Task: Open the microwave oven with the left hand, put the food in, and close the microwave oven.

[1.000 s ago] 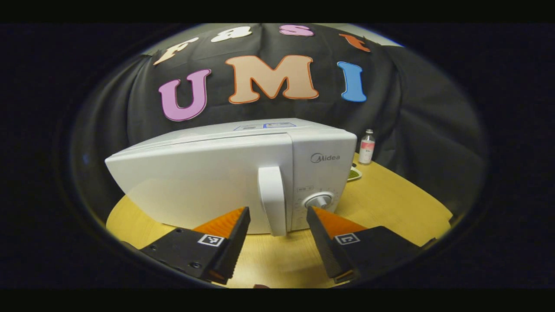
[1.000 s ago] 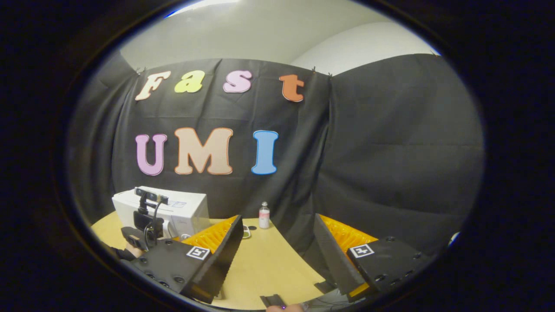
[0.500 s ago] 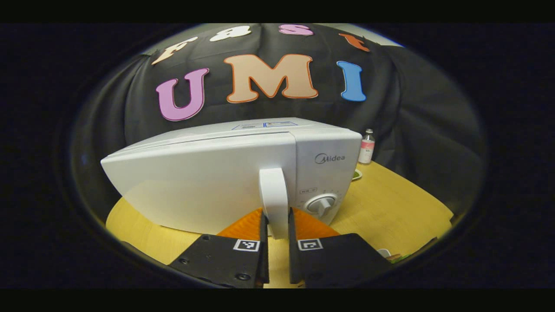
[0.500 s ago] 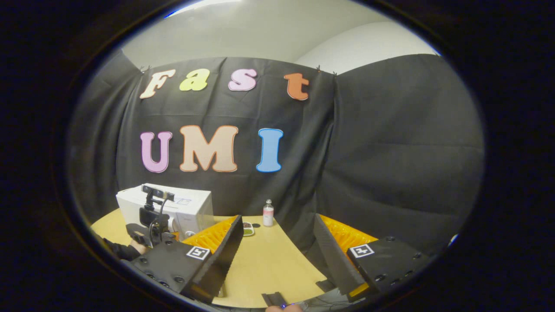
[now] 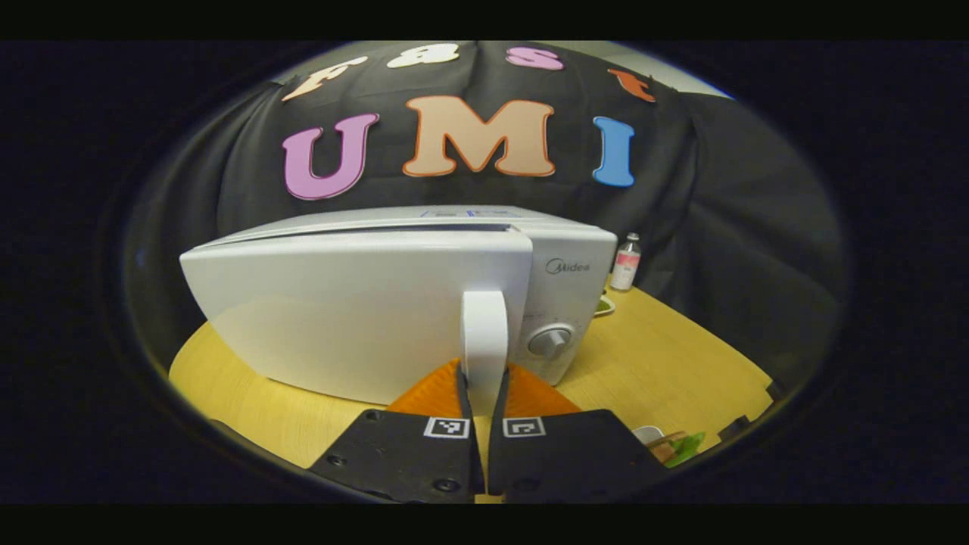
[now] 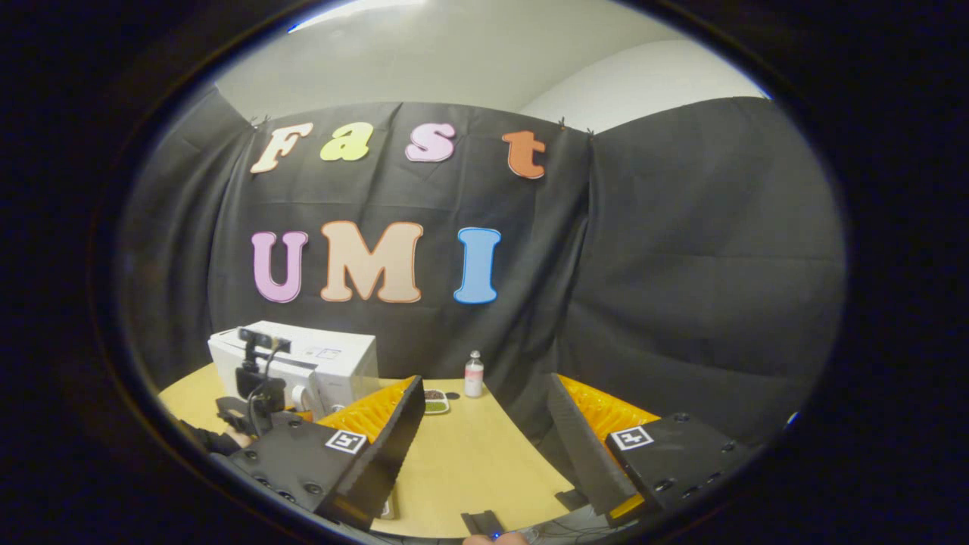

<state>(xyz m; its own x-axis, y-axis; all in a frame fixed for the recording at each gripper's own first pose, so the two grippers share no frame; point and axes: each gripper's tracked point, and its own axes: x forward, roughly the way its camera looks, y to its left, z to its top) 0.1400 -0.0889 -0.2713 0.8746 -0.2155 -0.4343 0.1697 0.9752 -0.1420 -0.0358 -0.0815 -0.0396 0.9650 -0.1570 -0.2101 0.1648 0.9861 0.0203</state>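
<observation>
A white microwave [image 5: 356, 303] stands on the round wooden table [image 5: 666, 356]. My left gripper [image 5: 481, 382] is shut on its vertical door handle [image 5: 484, 329], one finger on each side. The door [image 5: 341, 310] stands slightly ajar, its right edge out in front of the control panel with the knob [image 5: 550, 342]. A plate with green food [image 5: 603, 306] lies behind the microwave's right side. In the right gripper view, my right gripper [image 6: 484, 412] hangs open above the table with nothing between its fingers, and the microwave [image 6: 318, 359] and the left gripper [image 6: 253, 393] are at the far left.
A small bottle with a pink label [image 5: 625, 261] stands at the table's back by the black cloth, and the bottle [image 6: 474, 375] is also in the right gripper view. Another dish with brown and green bits [image 5: 670, 446] lies at the near right table edge.
My left gripper went from open in front of the handle to shut on it, and the door has swung out a little. The right gripper has barely moved.
</observation>
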